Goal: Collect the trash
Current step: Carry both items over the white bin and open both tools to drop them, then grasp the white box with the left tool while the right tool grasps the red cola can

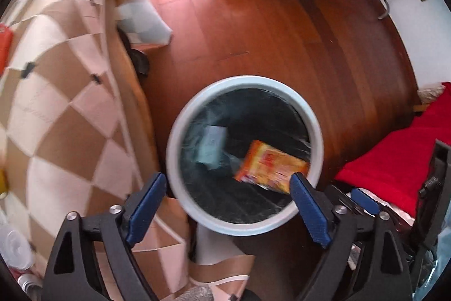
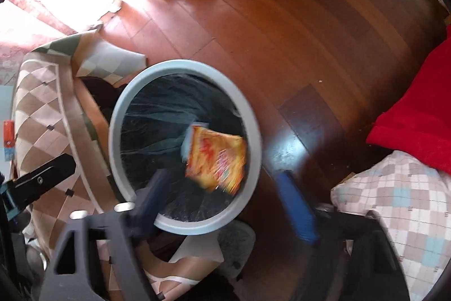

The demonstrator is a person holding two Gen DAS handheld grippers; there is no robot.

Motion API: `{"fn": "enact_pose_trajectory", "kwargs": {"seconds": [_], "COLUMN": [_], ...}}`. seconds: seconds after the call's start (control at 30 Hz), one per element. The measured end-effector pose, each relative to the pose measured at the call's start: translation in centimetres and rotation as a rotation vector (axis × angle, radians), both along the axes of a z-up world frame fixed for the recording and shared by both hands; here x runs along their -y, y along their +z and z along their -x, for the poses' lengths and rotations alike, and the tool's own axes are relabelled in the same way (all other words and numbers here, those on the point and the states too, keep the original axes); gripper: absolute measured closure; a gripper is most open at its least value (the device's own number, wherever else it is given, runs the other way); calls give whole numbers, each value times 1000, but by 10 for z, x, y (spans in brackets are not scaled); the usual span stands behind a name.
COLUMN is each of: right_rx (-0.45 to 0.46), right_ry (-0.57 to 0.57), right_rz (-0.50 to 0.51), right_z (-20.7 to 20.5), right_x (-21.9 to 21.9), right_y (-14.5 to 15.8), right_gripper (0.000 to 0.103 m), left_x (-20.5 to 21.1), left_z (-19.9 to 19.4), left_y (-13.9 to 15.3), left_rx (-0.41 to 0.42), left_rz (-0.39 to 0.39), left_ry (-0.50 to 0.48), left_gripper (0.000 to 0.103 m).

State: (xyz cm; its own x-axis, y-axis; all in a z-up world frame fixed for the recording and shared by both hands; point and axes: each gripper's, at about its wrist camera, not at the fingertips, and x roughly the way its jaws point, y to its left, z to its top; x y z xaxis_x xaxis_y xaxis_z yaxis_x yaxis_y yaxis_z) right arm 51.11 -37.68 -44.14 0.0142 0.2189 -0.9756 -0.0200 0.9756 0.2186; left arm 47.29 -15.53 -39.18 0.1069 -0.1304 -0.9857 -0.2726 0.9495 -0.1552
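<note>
Both grippers, left [image 1: 228, 186] and right [image 2: 222, 191], jaws apart and empty, over round grey-rimmed bin with black liner [image 1: 180, 131] on wood floor [image 1: 282, 33]; blurred orange-yellow snack wrapper [image 1: 272, 167] inside bin, probably still falling, below both.

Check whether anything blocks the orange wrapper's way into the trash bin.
Nothing visible does: the orange wrapper is already inside the bin's open mouth, clear of both open grippers' fingers, beside a pale paper scrap.

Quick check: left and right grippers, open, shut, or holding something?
Left gripper: open, holding nothing.
Right gripper: open, holding nothing.
</note>
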Motion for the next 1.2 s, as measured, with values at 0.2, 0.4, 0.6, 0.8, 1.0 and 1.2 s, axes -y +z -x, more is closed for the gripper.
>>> {"fn": "enact_pose_trajectory", "kwargs": {"seconds": [0.2, 0.4, 0.6, 0.8, 1.0, 1.2], "right_rx": [20, 75, 118, 172, 240, 313], "right_ry": [90, 146, 144, 126, 122, 95], "right_rz": [48, 85, 103, 94, 78, 45], "right_z": [15, 24, 38, 58, 83, 105], "right_x": [-14, -19, -13, -6, -4, -3], "right_y": [10, 34, 69, 112, 164, 219], "right_gripper": [0, 0, 0, 0, 0, 0], "left_x": [-7, 1, 10, 14, 16, 16], "left_z": [18, 29, 48, 72, 98, 123], "left_y": [20, 34, 60, 90, 128, 169], "left_rx": [43, 65, 106, 148, 210, 280], "left_rz": [-112, -170, -205, -230, -235, -241], "left_ry": [10, -12, -33, -29, -13, 4], "left_gripper": [11, 11, 11, 11, 11, 11]}}
